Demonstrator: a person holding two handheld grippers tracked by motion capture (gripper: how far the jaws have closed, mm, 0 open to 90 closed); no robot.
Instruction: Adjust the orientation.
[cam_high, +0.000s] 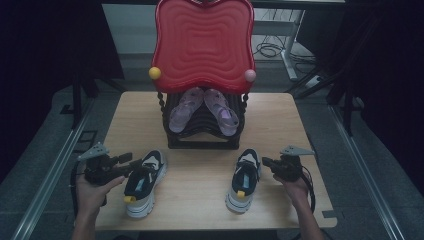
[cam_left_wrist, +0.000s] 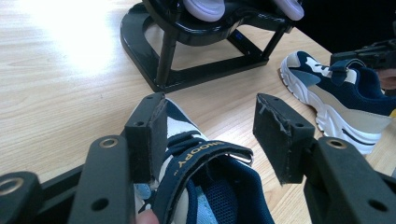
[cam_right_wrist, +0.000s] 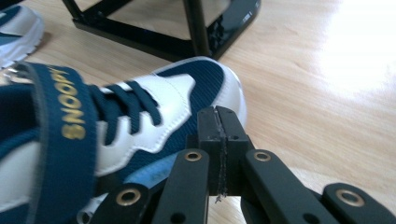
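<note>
Two navy-and-white strapped sneakers on the pale wooden tabletop (cam_high: 200, 195), one pair of tongs at each.

The left tongs (cam_left_wrist: 212, 135) stand wide over the left navy-and-white sneaker (cam_high: 145, 181); one pad seems to touch its upper, though I can't be sure. The right tongs (cam_right_wrist: 218, 126) are pressed together, empty, just beside the right navy-and-white sneaker (cam_high: 244, 179). Farther back, a black slatted rack (cam_high: 202, 125) carries lilac sandals (cam_high: 202, 107) under a red wavy tray (cam_high: 202, 42).
</note>
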